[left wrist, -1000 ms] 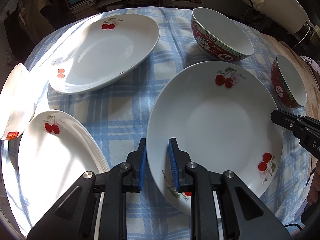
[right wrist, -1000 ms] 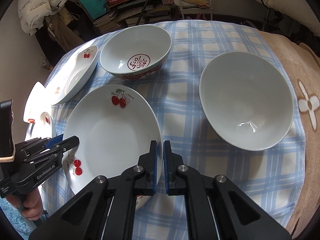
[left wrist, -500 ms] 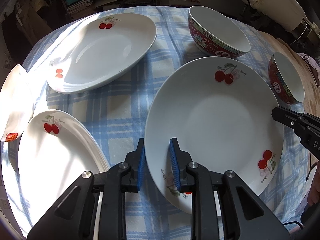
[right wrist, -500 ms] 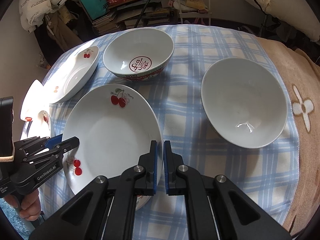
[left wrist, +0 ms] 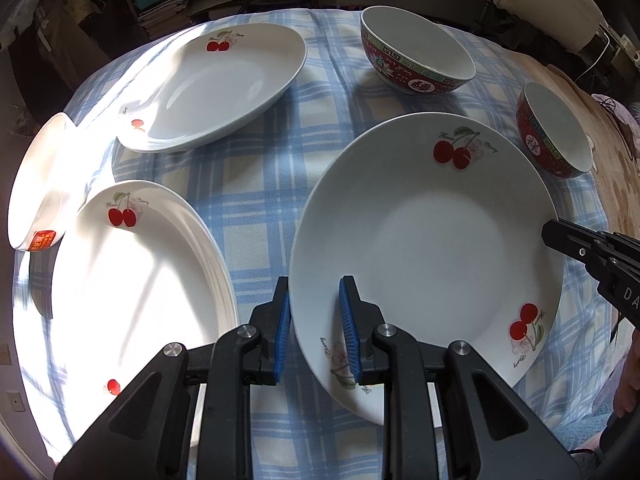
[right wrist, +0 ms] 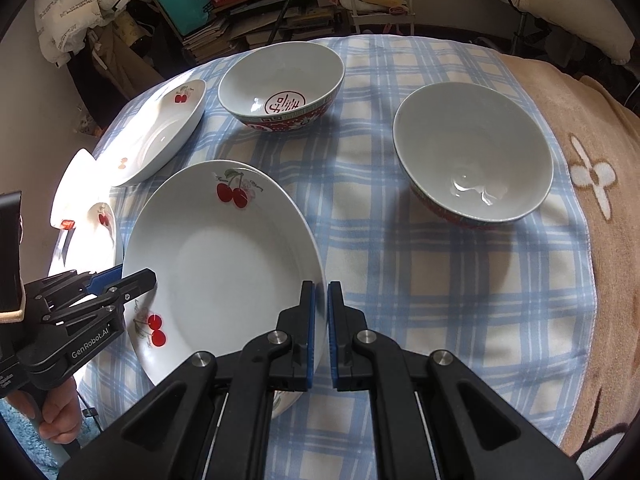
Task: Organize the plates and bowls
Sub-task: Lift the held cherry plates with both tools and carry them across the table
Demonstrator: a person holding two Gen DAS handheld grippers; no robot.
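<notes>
A white cherry-print plate (left wrist: 432, 248) is held between both grippers, lifted and tilted above the checked cloth. My left gripper (left wrist: 314, 316) straddles its left rim, blue pads on either side. My right gripper (right wrist: 320, 328) is shut on the opposite rim; the plate also shows in the right wrist view (right wrist: 216, 264). A stack of cherry plates (left wrist: 132, 280) lies to the left. A deep cherry plate (left wrist: 216, 88) sits at the back left. Two red patterned bowls stand at the back (left wrist: 416, 60) and at the right (left wrist: 556, 132).
A plain white bowl (left wrist: 36, 184) with a red sticker sits at the table's left edge. The round table (right wrist: 440, 280) has a blue checked cloth over a tan blanket (right wrist: 600, 160). Shelves and clutter stand behind the table.
The held plate has risen and tilted a little and sits closer to both cameras. Both grippers have moved up with it. The other dishes have not moved.
</notes>
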